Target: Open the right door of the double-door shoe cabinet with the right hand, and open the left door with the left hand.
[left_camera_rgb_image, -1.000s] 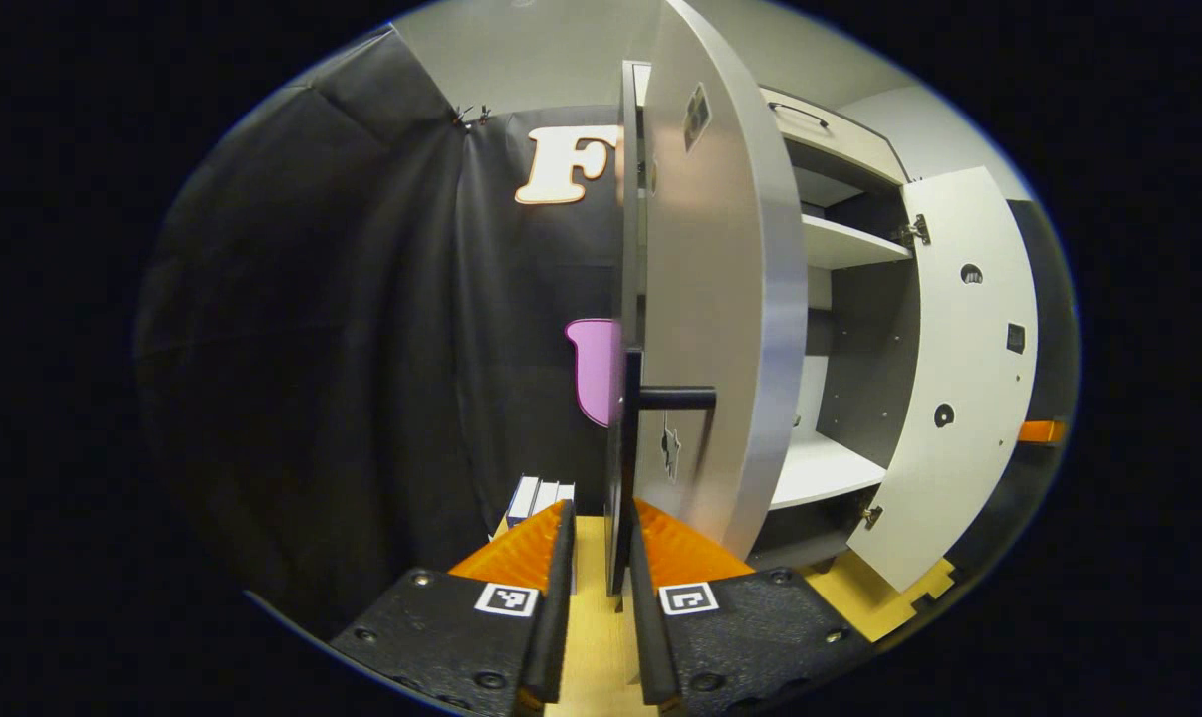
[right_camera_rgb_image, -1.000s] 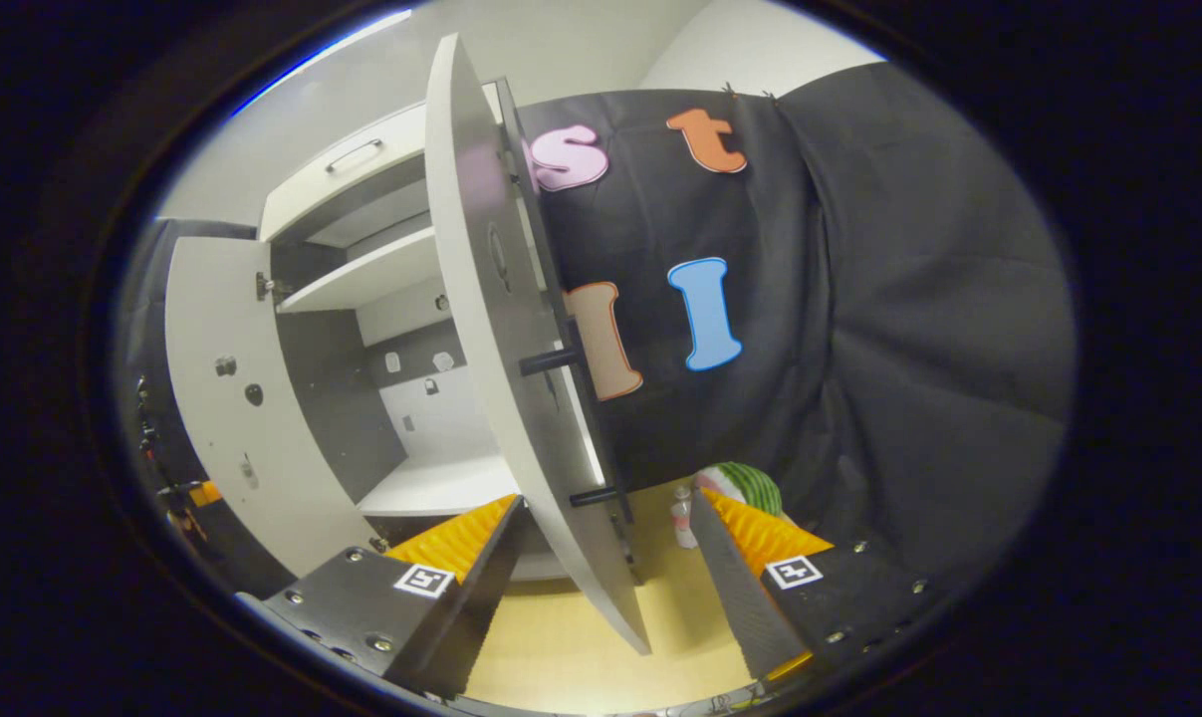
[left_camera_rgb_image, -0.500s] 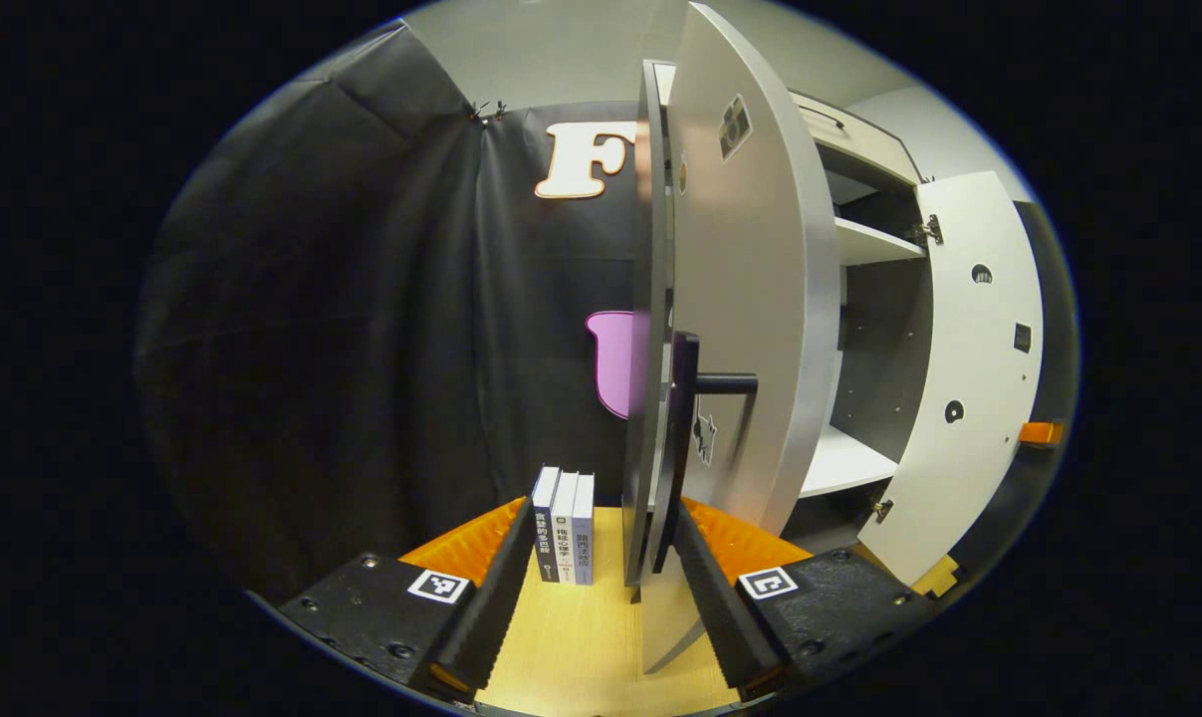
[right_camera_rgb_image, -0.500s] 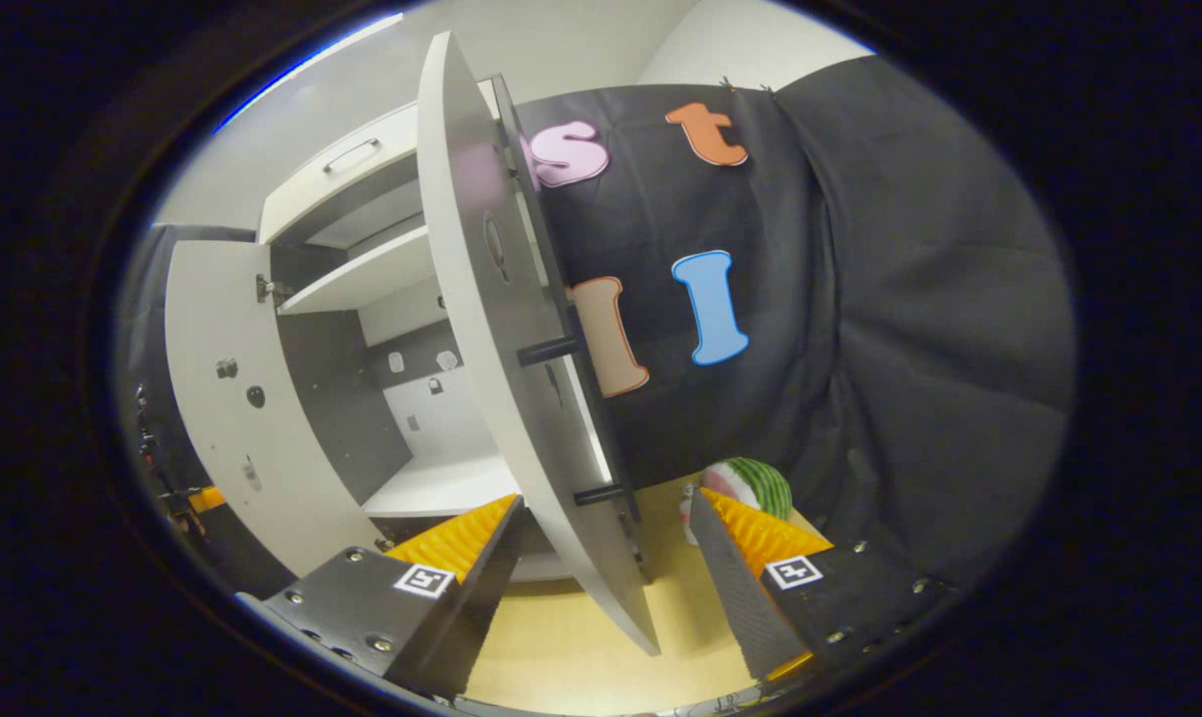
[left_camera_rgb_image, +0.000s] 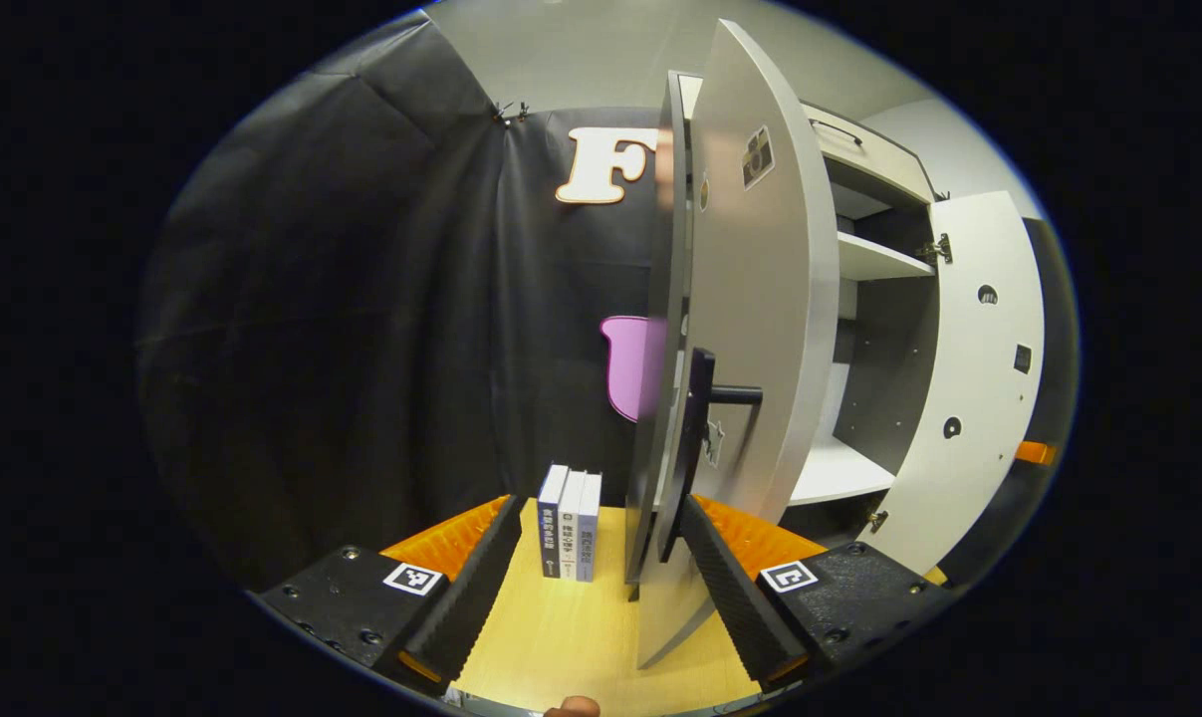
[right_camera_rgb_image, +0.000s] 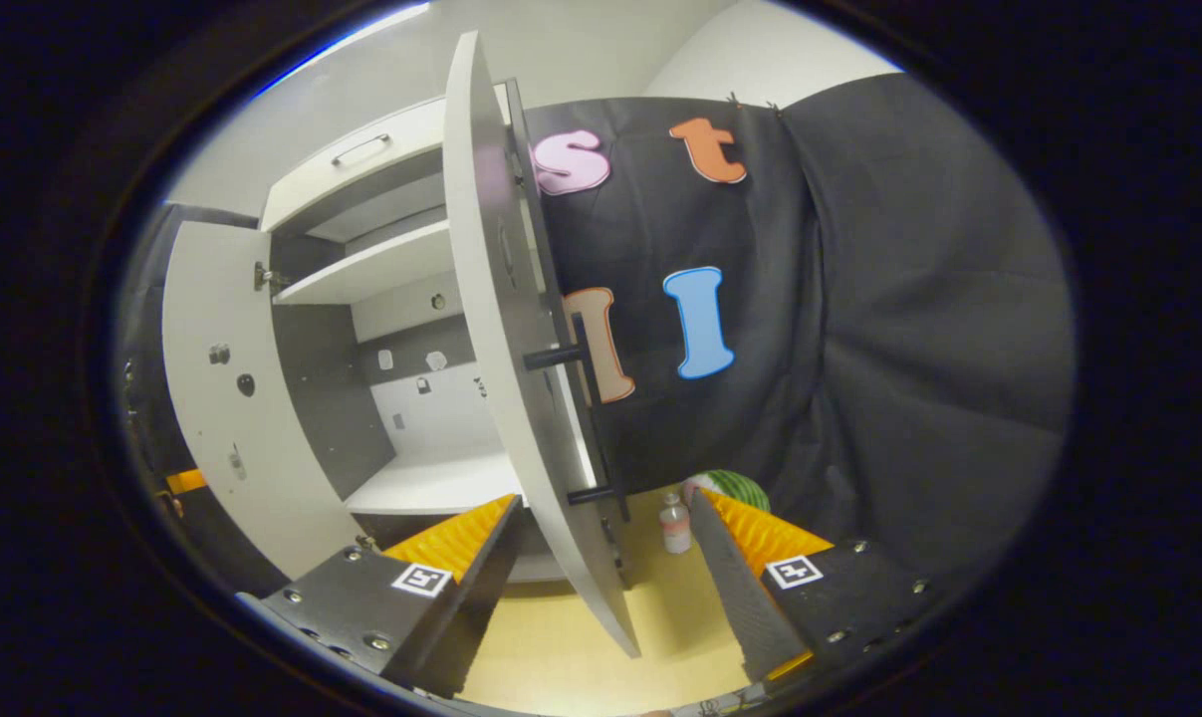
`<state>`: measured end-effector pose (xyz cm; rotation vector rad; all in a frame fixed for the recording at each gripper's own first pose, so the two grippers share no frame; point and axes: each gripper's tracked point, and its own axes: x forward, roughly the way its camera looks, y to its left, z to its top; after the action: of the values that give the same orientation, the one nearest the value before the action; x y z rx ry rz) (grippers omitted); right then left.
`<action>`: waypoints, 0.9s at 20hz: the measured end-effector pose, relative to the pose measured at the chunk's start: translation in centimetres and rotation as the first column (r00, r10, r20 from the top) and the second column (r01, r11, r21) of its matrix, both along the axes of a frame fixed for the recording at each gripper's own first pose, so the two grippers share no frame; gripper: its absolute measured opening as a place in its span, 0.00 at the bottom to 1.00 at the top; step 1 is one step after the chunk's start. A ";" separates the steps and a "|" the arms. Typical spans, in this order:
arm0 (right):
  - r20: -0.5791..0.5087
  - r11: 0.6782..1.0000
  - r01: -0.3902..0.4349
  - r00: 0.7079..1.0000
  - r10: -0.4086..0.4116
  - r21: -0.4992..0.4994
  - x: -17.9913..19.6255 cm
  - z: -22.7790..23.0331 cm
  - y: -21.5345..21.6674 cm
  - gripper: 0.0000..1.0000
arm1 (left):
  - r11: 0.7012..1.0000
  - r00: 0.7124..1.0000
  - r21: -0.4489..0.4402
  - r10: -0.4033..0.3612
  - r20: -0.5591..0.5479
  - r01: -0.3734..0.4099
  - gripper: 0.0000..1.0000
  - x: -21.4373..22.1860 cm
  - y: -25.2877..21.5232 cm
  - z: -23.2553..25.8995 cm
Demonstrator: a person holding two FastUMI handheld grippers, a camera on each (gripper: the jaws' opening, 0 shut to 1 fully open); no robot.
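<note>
Both cabinet doors swung open. Left claw (left_camera_rgb_image: 596, 558) released, fingers spread either side of left door (left_camera_rgb_image: 750, 299) edge. Right claw (right_camera_rgb_image: 601, 558) released, straddling right door (right_camera_rgb_image: 506, 329) without contact.

A recording booth dressed up as a home corner, not a lived-in room. Black cloth (left_camera_rgb_image: 361, 299) hangs as the wall just behind a white shoe cabinet (left_camera_rgb_image: 859, 259), pinned with clips at the top. Left of the cabinet, three books (left_camera_rgb_image: 569, 523) stand on the pale wood floor (left_camera_rgb_image: 561, 637); to its right stand a bottle (right_camera_rgb_image: 674, 523) and a watermelon (right_camera_rgb_image: 728, 488).
</note>
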<state>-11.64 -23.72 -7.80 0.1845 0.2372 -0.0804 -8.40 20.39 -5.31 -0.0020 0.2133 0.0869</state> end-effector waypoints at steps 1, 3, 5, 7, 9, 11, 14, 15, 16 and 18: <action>0.007 1.000 0.002 1.000 -0.002 -0.014 -0.3 0.5 0.3 0.99 | 1.000 1.000 0.012 0.011 0.004 -0.011 1.00 -0.4 0.2 0.6; 0.022 0.999 0.000 1.000 0.001 -0.043 -0.5 1.5 1.0 1.00 | 0.999 1.000 0.025 0.028 0.014 -0.028 0.96 -0.9 0.2 1.6; 0.039 0.998 -0.007 0.999 0.009 -0.060 -0.8 2.6 2.0 0.99 | 0.999 0.999 0.024 0.036 0.016 -0.036 0.94 -1.7 0.0 2.3; 0.044 0.997 -0.001 0.999 0.005 -0.073 -1.0 3.2 2.8 0.94 | 0.999 0.999 0.019 0.032 0.023 -0.033 0.94 -2.1 -0.7 3.1; 0.043 0.997 0.004 0.999 -0.001 -0.077 -1.5 3.9 3.7 0.98 | 1.000 0.999 0.021 0.023 0.029 -0.023 0.94 -2.7 -1.5 3.8; 0.045 0.998 -0.008 0.999 0.010 -0.059 -1.8 4.6 5.1 1.00 | 1.000 0.999 0.022 -0.003 0.042 0.002 0.94 -3.2 -3.0 4.5; 0.042 0.998 -0.045 0.998 0.047 -0.034 -2.3 5.6 7.9 0.99 | 0.998 0.997 0.007 -0.057 0.047 0.057 0.96 -3.4 -5.9 5.0; 0.042 0.998 -0.065 0.997 0.066 -0.026 -2.6 5.8 9.0 0.99 | 0.997 0.996 -0.006 -0.080 0.050 0.080 0.99 -3.3 -7.1 5.2; 0.044 0.996 -0.084 0.995 0.085 -0.021 -2.6 6.0 10.1 0.99 | 0.994 0.993 -0.018 -0.108 0.053 0.109 0.99 -3.0 -8.4 5.4; 0.055 0.992 -0.128 0.990 0.129 -0.012 -2.1 6.8 12.5 0.99 | 0.985 0.983 -0.025 -0.170 0.073 0.172 0.94 -2.6 -10.9 5.8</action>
<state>-13.71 -11.22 -0.95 0.1627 0.1931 0.0518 -10.96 9.47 0.50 -0.0181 0.1434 -0.0878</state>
